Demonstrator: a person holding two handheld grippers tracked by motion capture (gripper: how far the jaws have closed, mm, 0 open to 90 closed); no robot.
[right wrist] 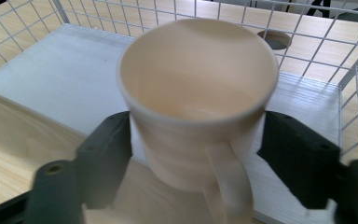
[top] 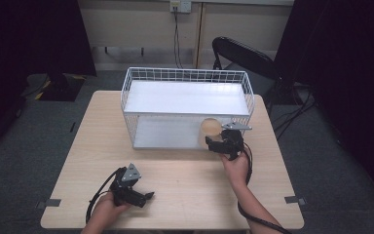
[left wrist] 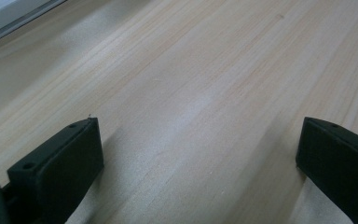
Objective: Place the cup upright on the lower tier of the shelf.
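- A cream mug [right wrist: 198,107] is being gripped by the right gripper [top: 222,144]; in the right gripper view the two black jaws are being pressed against its opposite sides, and its handle [right wrist: 226,184] is being turned toward the camera.
- The mug is being held upright with its open mouth on top, and its inside is being seen as empty.
- In the high view the mug [top: 210,127] is being held at the front right part of a white wire basket [top: 185,75], just at the near edge of the lower white shelf board [top: 165,134]; whether it is resting on the board cannot be told.
- The basket is being carried by a light wooden surface [top: 185,190], at its far half.
- The left gripper [top: 143,197] is being held low near the front left part of the surface, well apart from the basket.
- In the left gripper view its jaws are being kept wide apart, with only bare wood [left wrist: 200,102] between them; nothing is being gripped.
- A black folding chair [top: 246,56] is being seen behind the surface, at the right.
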